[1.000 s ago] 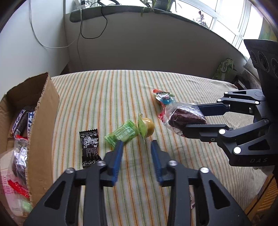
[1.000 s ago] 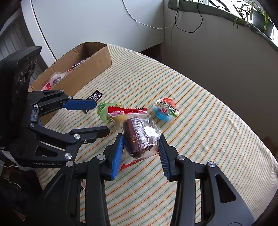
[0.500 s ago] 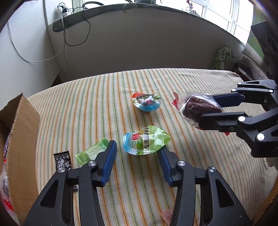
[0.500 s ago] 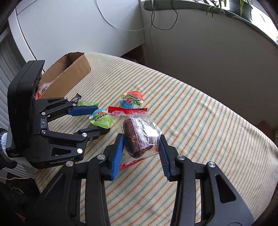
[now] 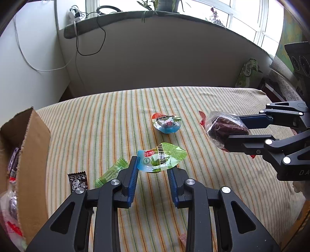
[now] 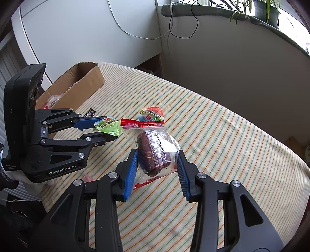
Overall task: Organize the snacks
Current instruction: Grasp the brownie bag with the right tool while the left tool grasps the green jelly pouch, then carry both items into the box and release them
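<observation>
We are over a bed (image 5: 100, 124) spread with a cloth striped in green and orange, which runs right out to the rounded far edge. Past that edge we see a plain curved wall (image 5: 174, 58) topped by a dark sill (image 6: 222, 13). Up on the sill we can make out potted plants (image 6: 261, 7) with leaves hanging over, and behind them bright window panes (image 5: 251, 21). A black cable (image 5: 91, 44) loops down from the sill's left end, with a thin white cable (image 5: 34, 66) sagging across the white wall beside it. Off the bed's far right corner we spot a green printed bag (image 5: 249, 73).
</observation>
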